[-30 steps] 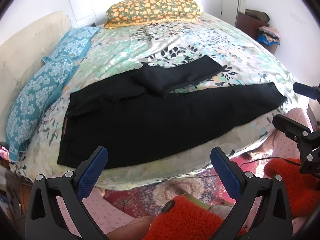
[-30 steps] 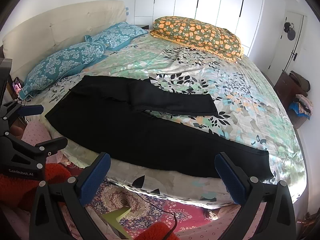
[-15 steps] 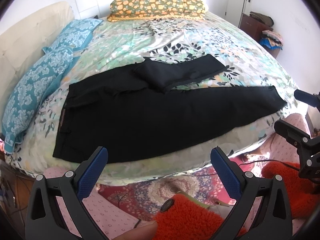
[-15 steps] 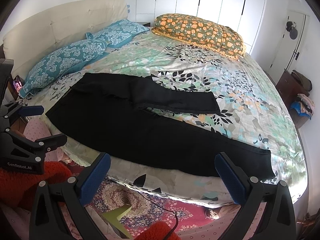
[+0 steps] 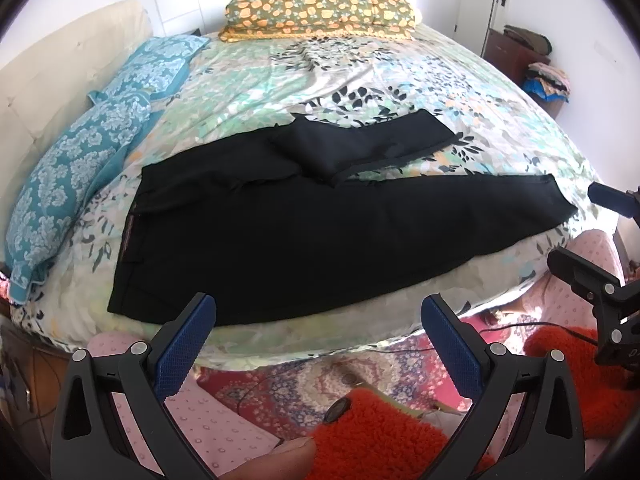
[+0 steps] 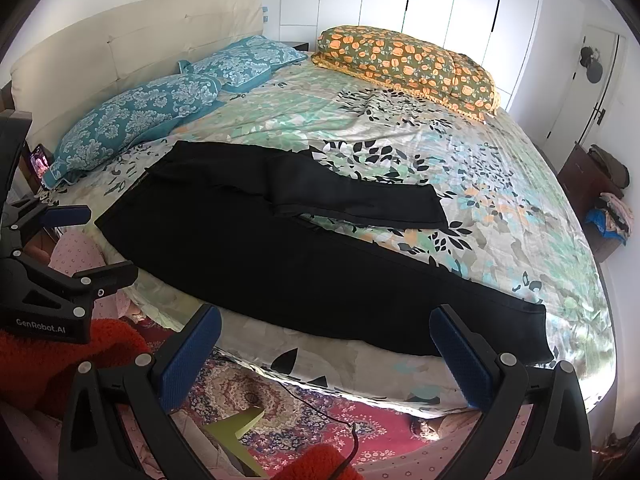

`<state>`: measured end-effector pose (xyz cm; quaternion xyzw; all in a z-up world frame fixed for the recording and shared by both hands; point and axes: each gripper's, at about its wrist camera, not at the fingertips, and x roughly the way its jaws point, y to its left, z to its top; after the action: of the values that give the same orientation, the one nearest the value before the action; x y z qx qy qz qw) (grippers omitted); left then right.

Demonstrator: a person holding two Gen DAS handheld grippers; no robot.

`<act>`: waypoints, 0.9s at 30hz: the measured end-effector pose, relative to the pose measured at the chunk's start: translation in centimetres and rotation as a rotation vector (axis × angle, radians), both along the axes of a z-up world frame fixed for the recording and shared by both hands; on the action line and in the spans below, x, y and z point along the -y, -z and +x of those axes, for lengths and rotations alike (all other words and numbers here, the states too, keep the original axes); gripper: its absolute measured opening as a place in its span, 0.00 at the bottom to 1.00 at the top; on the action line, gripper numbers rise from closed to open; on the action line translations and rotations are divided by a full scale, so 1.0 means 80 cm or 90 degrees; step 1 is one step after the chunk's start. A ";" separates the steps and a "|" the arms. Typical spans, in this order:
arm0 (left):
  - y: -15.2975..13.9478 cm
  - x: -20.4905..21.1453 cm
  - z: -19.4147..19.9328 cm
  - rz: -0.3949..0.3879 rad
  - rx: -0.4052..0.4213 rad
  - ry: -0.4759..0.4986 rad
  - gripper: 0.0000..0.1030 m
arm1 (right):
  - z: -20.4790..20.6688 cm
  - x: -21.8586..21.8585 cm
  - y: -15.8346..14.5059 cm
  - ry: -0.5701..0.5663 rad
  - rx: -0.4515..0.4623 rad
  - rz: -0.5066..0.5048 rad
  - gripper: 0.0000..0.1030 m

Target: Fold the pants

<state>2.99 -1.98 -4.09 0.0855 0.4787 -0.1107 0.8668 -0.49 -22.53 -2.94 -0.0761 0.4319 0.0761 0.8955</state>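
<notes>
Black pants (image 5: 304, 236) (image 6: 280, 252) lie flat on the near side of the bed, waistband to the left. One leg stretches right along the bed's edge; the other is folded back on itself farther in. My left gripper (image 5: 318, 320) stands open just short of the bed edge, near the waist half, holding nothing. My right gripper (image 6: 326, 330) is open too, off the bed edge near the long leg's hem end. Each gripper shows at the side of the other's view, the right gripper (image 5: 600, 248) at right, the left gripper (image 6: 72, 248) at left.
The bed carries a floral sheet (image 5: 400, 72), two teal pillows (image 5: 80, 160) at left and an orange-flowered pillow (image 5: 320, 12) at the far side. A patterned red rug (image 6: 280, 396) and a cable lie below. A dark cabinet (image 6: 592, 200) with clothes stands at right. Red fleece sleeves (image 5: 380, 436) show low.
Both grippers have moved a little closer to the bed and higher, so the pants sit lower and larger in view. The pants have not moved; both grippers stay open.
</notes>
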 end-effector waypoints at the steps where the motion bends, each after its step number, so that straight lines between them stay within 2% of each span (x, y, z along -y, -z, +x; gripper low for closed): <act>1: 0.000 0.000 0.000 0.001 0.000 0.000 1.00 | 0.000 0.000 0.000 0.000 -0.001 0.001 1.00; 27: -0.001 0.005 -0.001 0.034 0.022 -0.005 1.00 | 0.000 0.001 0.009 -0.009 -0.011 0.026 1.00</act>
<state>2.88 -2.36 -4.04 0.1087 0.4668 -0.0927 0.8728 -0.45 -22.59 -3.65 -0.0600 0.4373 0.0915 0.8926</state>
